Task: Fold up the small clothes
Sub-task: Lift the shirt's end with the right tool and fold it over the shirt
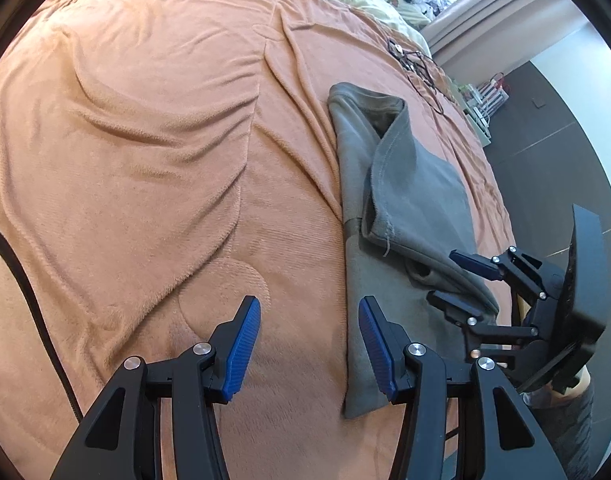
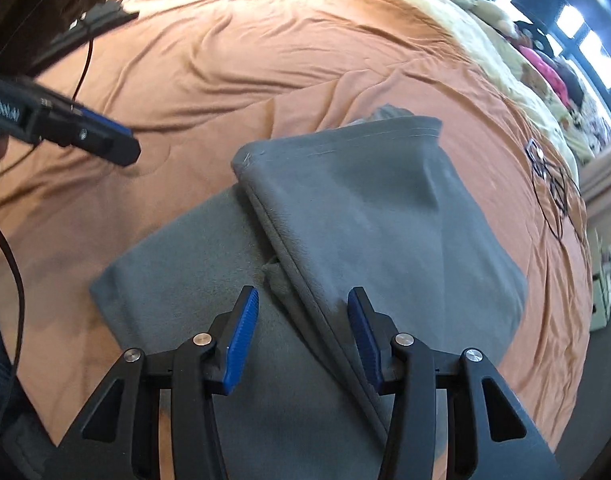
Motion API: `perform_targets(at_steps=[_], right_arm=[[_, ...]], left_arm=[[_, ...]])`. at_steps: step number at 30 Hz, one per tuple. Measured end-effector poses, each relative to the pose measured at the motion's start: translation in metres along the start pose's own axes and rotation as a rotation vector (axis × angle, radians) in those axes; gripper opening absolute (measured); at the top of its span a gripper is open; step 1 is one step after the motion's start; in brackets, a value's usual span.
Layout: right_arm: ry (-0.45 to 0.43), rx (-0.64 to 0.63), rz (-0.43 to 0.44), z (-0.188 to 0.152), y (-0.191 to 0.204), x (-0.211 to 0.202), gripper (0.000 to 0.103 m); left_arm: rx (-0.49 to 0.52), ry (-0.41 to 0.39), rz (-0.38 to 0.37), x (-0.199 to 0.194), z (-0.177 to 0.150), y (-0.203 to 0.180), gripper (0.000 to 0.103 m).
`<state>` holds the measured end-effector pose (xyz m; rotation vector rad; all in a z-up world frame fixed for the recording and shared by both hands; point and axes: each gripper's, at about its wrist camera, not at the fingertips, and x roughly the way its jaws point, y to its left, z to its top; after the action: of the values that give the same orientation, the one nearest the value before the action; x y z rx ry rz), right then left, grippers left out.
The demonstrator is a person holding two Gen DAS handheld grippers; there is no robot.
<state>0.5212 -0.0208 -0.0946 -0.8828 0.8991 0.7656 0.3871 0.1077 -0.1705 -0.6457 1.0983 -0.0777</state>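
folded garment lies on the blanket, a cable tangle behind it.

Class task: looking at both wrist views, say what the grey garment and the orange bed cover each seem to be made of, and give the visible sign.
Grey garment: probably a soft fleece or brushed knit, matte; the surface looks fuzzy and a stitched hem runs along the edge. Orange bed cover: likely plush, short-pile fabric with a slight sheen; it shows a velvety nap and soft wrinkles.

Orange-blanketed bed, dark tiled floor, bright window beyond.
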Motion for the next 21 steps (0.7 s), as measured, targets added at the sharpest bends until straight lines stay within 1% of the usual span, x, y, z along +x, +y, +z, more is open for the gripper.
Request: perform_targets(at_steps=[2, 3, 4, 5, 6, 7, 9, 15, 21], right_arm=[[0.015, -0.004, 0.001, 0.003, 0.000, 0.010, 0.044], [0.016, -0.004, 0.000, 0.004, -0.001, 0.013, 0.042], [0.007, 0.000, -0.002, 0.004, -0.003, 0.014, 0.037], [-0.001, 0.011, 0.000, 0.005, -0.006, 0.012, 0.024], [-0.014, 0.029, 0.005, 0.005, -0.010, 0.009, 0.016], [-0.033, 0.046, 0.005, 0.005, -0.014, 0.005, 0.014], [-0.075, 0.070, -0.025, 0.004, -0.024, -0.006, 0.012], [-0.142, 0.139, -0.072, -0.003, -0.052, -0.030, 0.010], [-0.184, 0.215, -0.118, -0.019, -0.079, -0.047, 0.009]], left_arm=[[-0.005, 0.005, 0.002, 0.003, 0.002, 0.001, 0.053], [-0.007, 0.007, 0.002, 0.004, 0.003, 0.001, 0.053], [-0.009, 0.008, 0.003, 0.004, 0.004, 0.002, 0.053], [-0.010, 0.006, 0.004, 0.004, 0.005, 0.002, 0.053], [-0.011, 0.003, 0.007, 0.004, 0.006, 0.002, 0.053], [-0.011, 0.003, 0.010, 0.005, 0.008, 0.002, 0.053], [-0.005, 0.007, 0.011, 0.007, 0.012, -0.001, 0.053], [0.015, 0.023, 0.007, 0.018, 0.018, -0.014, 0.053], [0.040, 0.024, 0.013, 0.024, 0.025, -0.026, 0.053]])
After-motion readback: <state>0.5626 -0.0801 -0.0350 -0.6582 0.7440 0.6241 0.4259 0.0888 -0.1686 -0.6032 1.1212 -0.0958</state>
